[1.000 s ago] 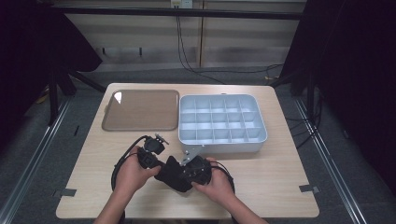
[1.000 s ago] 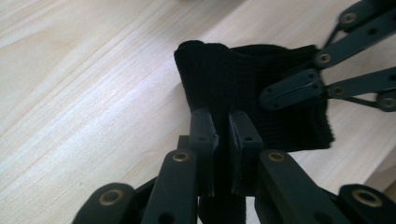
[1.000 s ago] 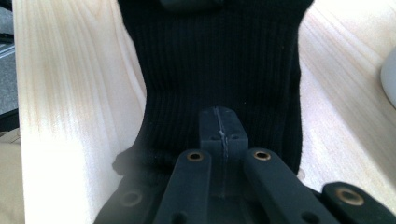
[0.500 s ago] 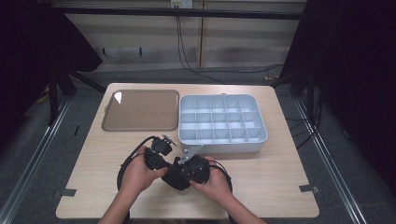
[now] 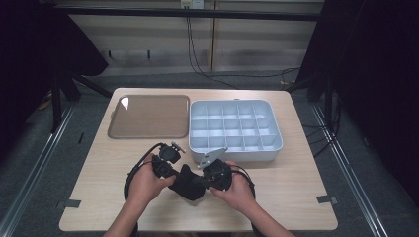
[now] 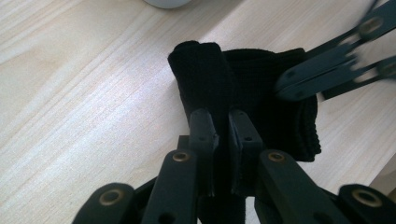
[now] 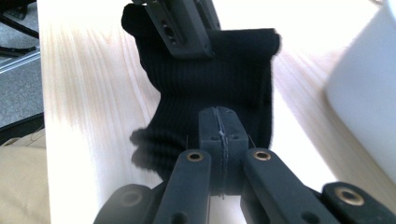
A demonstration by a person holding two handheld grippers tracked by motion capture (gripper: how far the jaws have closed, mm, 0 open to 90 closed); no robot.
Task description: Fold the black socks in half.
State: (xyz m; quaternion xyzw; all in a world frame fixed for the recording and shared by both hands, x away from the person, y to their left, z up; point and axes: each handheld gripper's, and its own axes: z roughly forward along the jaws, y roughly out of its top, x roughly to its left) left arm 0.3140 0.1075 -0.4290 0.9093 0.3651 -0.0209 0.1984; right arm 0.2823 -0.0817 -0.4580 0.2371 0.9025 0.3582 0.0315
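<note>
Black ribbed knit sock (image 5: 188, 181), bunched, near front of pale wooden worktop (image 5: 296, 187). Left claw (image 6: 219, 135) pinches one edge; right claw (image 7: 219, 135) pressed on the opposite edge. Grey compartment tray (image 5: 235, 131) just behind the hands; brown flat tray (image 5: 149, 116) at rear left, well apart.

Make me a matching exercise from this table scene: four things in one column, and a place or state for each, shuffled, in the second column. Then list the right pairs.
Things:
1. black sock
2. brown tray
3. white divided box
4. left claw

Places or states:
A. at the back left of the table, nothing on it
B. shut on the sock's edge
C. at the near edge of the table, held between both claws
D. to the right of the tray, compartments bare

Right pairs: 1-C, 2-A, 3-D, 4-B
</note>
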